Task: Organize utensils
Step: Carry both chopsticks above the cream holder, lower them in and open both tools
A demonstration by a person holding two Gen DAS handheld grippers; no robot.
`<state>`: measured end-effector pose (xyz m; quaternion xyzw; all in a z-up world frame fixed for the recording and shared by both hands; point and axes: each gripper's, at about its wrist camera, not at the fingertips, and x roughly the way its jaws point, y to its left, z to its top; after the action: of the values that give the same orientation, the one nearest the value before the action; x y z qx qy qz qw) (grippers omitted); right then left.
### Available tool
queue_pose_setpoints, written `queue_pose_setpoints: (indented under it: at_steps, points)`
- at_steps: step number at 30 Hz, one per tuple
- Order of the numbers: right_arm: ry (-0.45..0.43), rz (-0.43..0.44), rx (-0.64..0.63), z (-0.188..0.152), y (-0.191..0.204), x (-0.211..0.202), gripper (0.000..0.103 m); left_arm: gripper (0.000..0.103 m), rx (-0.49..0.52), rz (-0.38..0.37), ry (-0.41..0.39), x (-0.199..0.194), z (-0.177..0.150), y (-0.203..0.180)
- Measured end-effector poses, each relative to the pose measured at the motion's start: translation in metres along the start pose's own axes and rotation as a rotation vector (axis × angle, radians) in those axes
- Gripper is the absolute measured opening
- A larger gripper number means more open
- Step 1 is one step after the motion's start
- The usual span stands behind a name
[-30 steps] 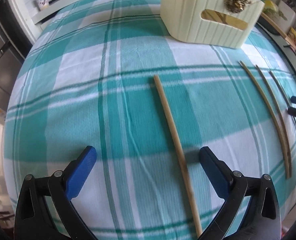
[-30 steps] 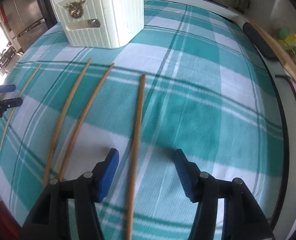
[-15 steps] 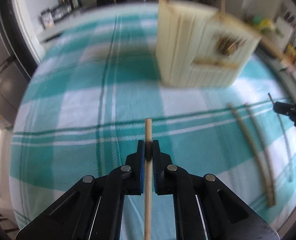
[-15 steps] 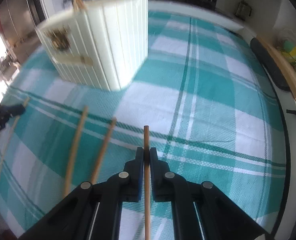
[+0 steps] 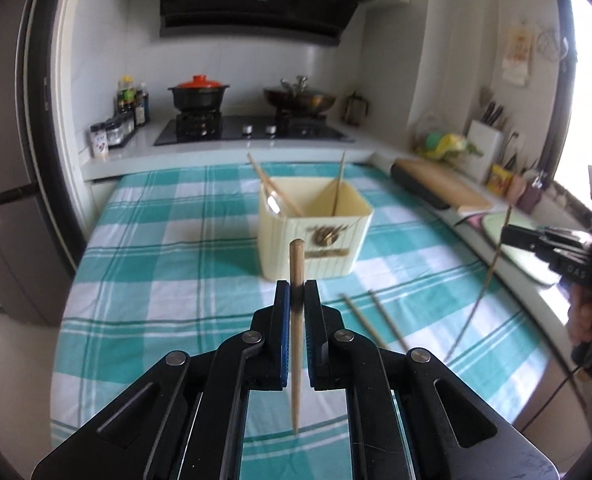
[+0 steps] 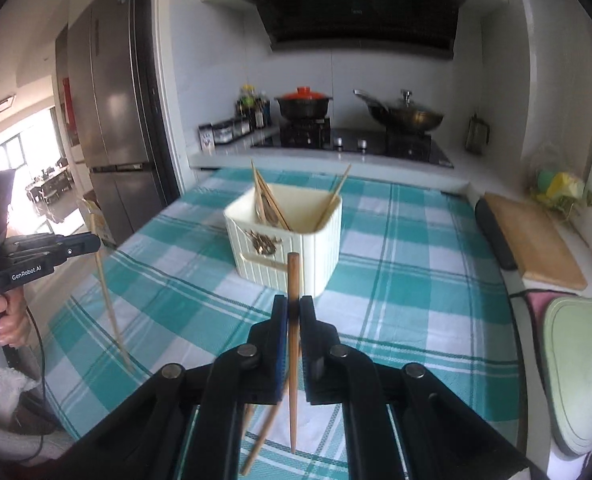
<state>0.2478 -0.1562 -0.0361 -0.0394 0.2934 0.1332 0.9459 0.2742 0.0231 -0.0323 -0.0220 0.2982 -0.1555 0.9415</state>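
Your left gripper [image 5: 296,300] clamps a pale wooden chopstick [image 5: 296,336] upright, short of the cream ribbed plastic holder [image 5: 316,228]; tip it in over the rim. Your right gripper [image 6: 293,312] pinches a darker wooden chopstick [image 6: 293,356]; follow after, avoiding the leaning sticks.

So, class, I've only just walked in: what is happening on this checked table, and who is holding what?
A person is sorting wooden chopsticks into a cream ribbed plastic holder that stands on the teal-and-white checked tablecloth. The left hand-held gripper is shut on a pale wooden chopstick, and the right hand-held gripper on a darker brown chopstick, both lifted off the cloth. Some chopsticks already stand in the holder; two loose chopsticks lie on the cloth.
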Motion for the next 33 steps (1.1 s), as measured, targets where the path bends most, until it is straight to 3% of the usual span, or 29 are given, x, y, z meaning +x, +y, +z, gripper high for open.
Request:
queue_pose_setpoints:
  at_steps: [8, 22, 28, 33]
  points:
    - [-0.115, -0.017, -0.021, 0.017, 0.008, -0.026, 0.006, 0.005, 0.000, -0.008, -0.056, -0.019, 0.012, -0.007]
    - [-0.116, -0.047, -0.018, 0.023, 0.004, -0.024, 0.006, 0.005, -0.017, -0.014, -0.065, -0.018, 0.020, 0.000]
    - [-0.113, -0.097, -0.028, 0.035, -0.004, -0.010, 0.006, 0.005, -0.025, -0.012, -0.144, -0.027, 0.052, 0.003]
    - [-0.149, -0.117, -0.055, 0.064, -0.008, -0.002, 0.006, 0.005, -0.023, -0.020, -0.211, -0.018, 0.101, 0.005]
